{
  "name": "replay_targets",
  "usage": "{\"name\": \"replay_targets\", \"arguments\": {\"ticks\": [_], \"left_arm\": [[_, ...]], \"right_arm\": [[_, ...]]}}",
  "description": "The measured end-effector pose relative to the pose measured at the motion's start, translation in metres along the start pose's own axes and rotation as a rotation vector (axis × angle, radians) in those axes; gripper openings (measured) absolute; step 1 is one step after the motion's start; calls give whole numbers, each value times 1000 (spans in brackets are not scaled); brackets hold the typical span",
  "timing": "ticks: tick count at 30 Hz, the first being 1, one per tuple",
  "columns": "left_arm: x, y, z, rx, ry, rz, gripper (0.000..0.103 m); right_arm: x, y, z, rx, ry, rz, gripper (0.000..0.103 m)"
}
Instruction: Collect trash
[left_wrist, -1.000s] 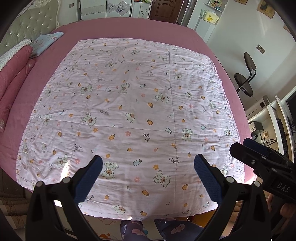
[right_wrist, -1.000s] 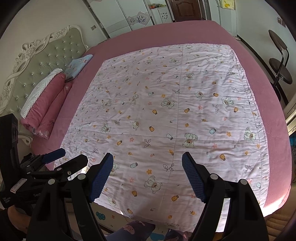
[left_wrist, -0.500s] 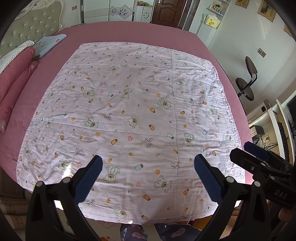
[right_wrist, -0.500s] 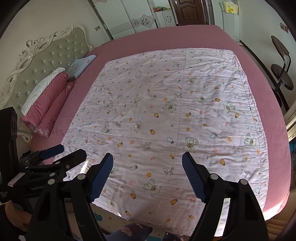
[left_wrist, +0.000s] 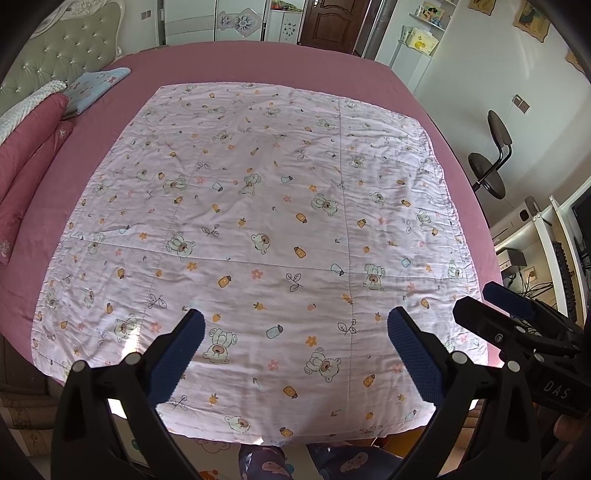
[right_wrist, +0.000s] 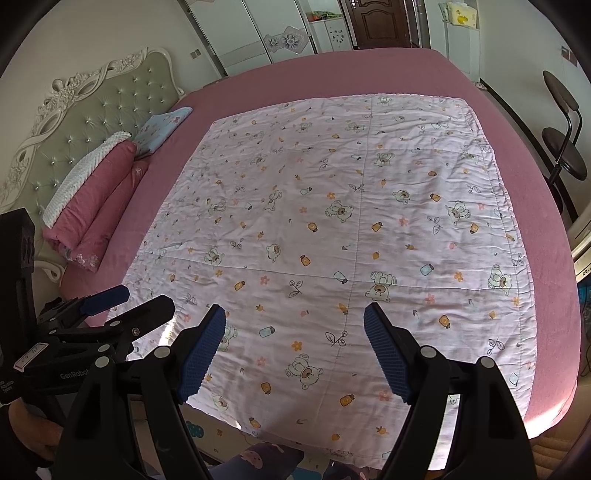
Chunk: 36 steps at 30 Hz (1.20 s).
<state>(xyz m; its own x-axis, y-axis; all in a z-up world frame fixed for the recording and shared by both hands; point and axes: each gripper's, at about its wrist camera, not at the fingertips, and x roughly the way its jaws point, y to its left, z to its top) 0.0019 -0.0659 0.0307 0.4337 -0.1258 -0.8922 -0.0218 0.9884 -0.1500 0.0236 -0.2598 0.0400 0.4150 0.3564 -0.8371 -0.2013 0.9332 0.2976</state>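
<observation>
No trash shows in either view. My left gripper (left_wrist: 295, 350) is open and empty, held above the near edge of a pale pink quilt (left_wrist: 258, 221) printed with bears and bottles. My right gripper (right_wrist: 295, 347) is open and empty too, above the same quilt (right_wrist: 332, 229). Each gripper shows in the other's view: the right one at the right edge of the left wrist view (left_wrist: 517, 325), the left one at the left edge of the right wrist view (right_wrist: 107, 314). The quilt lies flat on a bed with a pink sheet (left_wrist: 258, 62).
Pink pillows (right_wrist: 96, 199) and a folded blue cloth (right_wrist: 162, 129) lie by the tufted headboard (right_wrist: 92, 118). A black stool (left_wrist: 487, 173) and a desk with cables (left_wrist: 535, 266) stand right of the bed. A dark door (left_wrist: 332, 22) is at the back.
Both grippers have drawn back and tilted up a little, so the quilt sits lower and smaller in both views. Both stay open and empty.
</observation>
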Motion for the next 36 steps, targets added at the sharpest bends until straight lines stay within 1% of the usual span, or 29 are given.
{"name": "replay_targets", "arguments": {"ticks": [11, 15, 19, 33, 36], "left_arm": [[2, 0, 1, -1, 4, -2, 99], [-1, -1, -3, 6, -11, 13, 99], [-3, 0, -3, 5, -21, 13, 99], [-1, 7, -5, -47, 9, 0, 99], [-1, 7, -5, -44, 9, 2, 99]], "right_arm": [[0, -1, -2, -2, 5, -3, 75], [0, -3, -4, -1, 7, -3, 75], [0, -5, -6, 1, 11, -6, 75], [-2, -6, -5, 4, 11, -6, 76], [-2, -6, -5, 5, 11, -5, 76]]}}
